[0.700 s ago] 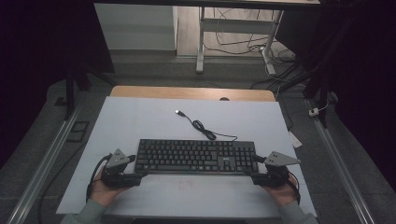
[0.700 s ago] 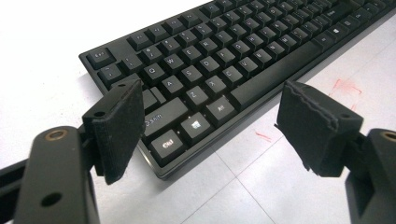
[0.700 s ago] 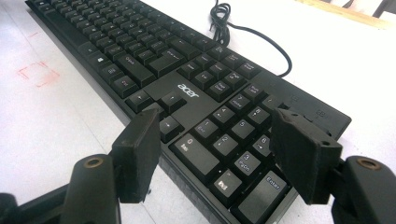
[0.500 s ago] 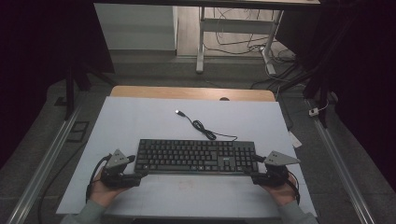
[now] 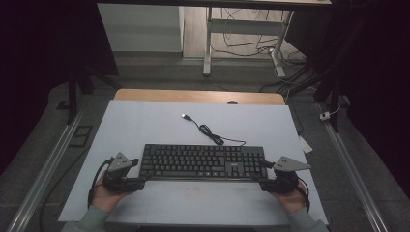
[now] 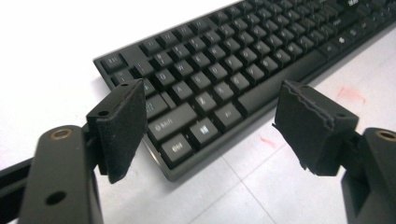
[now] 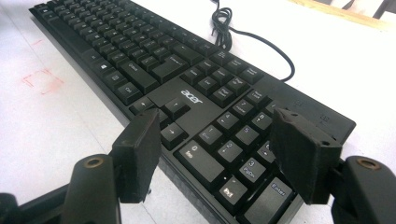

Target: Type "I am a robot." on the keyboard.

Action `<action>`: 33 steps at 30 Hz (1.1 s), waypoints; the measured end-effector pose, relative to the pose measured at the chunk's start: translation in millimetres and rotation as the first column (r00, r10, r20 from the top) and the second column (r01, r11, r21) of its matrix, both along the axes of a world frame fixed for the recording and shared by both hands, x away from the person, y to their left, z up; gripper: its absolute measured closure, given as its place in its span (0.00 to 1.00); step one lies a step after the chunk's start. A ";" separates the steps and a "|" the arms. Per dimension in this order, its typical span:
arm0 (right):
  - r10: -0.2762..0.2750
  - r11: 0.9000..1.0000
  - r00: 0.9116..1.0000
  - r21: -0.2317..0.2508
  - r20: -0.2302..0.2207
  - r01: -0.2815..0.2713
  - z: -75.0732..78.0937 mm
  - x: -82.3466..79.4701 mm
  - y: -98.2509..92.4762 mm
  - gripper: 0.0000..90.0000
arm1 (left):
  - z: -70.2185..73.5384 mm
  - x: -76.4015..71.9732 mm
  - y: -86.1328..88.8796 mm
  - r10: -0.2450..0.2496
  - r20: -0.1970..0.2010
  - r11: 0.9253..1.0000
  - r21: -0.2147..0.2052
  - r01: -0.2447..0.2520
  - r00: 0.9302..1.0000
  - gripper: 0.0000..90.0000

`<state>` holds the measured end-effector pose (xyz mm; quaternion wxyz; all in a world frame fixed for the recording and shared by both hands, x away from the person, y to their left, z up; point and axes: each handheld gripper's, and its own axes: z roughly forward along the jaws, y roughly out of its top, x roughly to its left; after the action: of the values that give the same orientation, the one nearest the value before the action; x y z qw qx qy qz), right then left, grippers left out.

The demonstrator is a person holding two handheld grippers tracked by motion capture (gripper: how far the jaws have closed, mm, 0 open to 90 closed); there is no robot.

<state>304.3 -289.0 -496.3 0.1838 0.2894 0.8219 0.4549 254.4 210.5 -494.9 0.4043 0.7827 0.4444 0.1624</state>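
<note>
From the high view, a long black keyboard (image 5: 203, 162) is lying flat on a pale, matte white board (image 5: 145, 121) that is covering a wooden table (image 5: 198, 96), whose light strip of wood is showing along the far edge. A thin black cable (image 5: 212, 135) is curling away from the keyboard's back edge in a small loop and ending in a metal plug. The left gripper (image 5: 138, 176) is sitting at the keyboard's left end and the right gripper (image 5: 263, 175) at its right end, each carrying a grey three-cornered plate and each being held in a hand with a grey-green sleeve.

In the left gripper view, the left gripper (image 6: 210, 121) is standing with its jaws wide apart, clamping nothing. Its blocky pads (image 6: 123, 126) are looking like rough, dark foam with frayed edges. The keyboard's (image 6: 233, 60) near left corner is lying just ahead between them, its square keys smooth and slightly glossy. Faint red marks are showing on the white board (image 6: 56, 42).

In the right gripper view, the right gripper (image 7: 215, 158) is likewise holding its jaws apart, with the keyboard's (image 7: 154, 60) number-pad end lying between them, not pinched. The cable (image 7: 247, 37) is trailing off behind.
</note>
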 end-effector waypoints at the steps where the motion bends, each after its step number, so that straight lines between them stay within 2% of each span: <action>1: 0.001 1.000 1.000 0.003 -0.001 -0.001 0.2 -0.1 0.2 0.38 | 2.2 2.1 -0.3 -0.002 -0.008 1.000 0.004 0.002 1.000 0.29; 6: 0.010 1.000 1.000 0.025 0.005 -0.010 1.6 0.2 1.7 0.38 | 11.8 13.9 -6.7 -0.003 -0.040 0.999 0.040 0.004 0.999 0.30; 10: 0.018 1.000 1.000 0.024 -0.007 -0.018 3.6 2.2 2.0 0.38 | 16.8 23.2 -12.2 -0.030 -0.048 0.996 0.077 0.034 0.998 0.32; 12: 0.023 0.999 1.000 0.025 -0.012 -0.022 4.6 3.8 4.4 0.38 | 17.6 25.7 -12.2 -0.039 -0.044 0.996 0.075 0.042 0.998 0.35; 18: 0.030 0.999 0.999 0.011 -0.014 -0.030 11.1 10.1 18.6 0.38 | 13.2 28.6 -8.5 -0.072 -0.056 0.994 0.079 0.076 0.996 0.49; 22: 0.044 0.999 0.999 0.000 -0.023 -0.044 14.8 14.3 33.8 0.39 | 11.2 28.1 -8.0 -0.084 -0.048 0.993 0.078 0.087 0.995 0.60; 24: 0.054 0.998 0.998 -0.013 -0.029 -0.054 16.8 17.0 46.0 0.39 | 10.8 27.8 -8.4 -0.088 -0.043 0.993 0.080 0.091 0.995 0.68; 28: 0.069 0.997 0.997 -0.029 -0.032 -0.070 17.5 20.7 59.2 0.40 | 10.0 27.4 -9.0 -0.089 -0.036 0.993 0.073 0.091 0.995 0.74; 29: 0.079 0.996 0.996 -0.036 -0.032 -0.080 19.1 23.4 67.9 0.41 | 9.3 27.3 -9.1 -0.090 -0.036 0.993 0.071 0.092 0.995 0.80; 32: 0.089 0.996 0.995 -0.029 -0.032 -0.090 21.1 26.8 77.2 0.41 | 8.7 27.4 -9.4 -0.092 -0.035 0.993 0.069 0.094 0.995 0.85; 33: 0.098 0.995 0.995 -0.027 -0.036 -0.099 23.4 30.6 87.2 0.42 | 8.3 27.5 -9.6 -0.093 -0.035 0.993 0.070 0.095 0.995 0.90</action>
<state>334.9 -201.9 -472.9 0.1509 0.2539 0.8447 0.4465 281.8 201.0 -486.7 0.3763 0.8192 0.4073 0.1467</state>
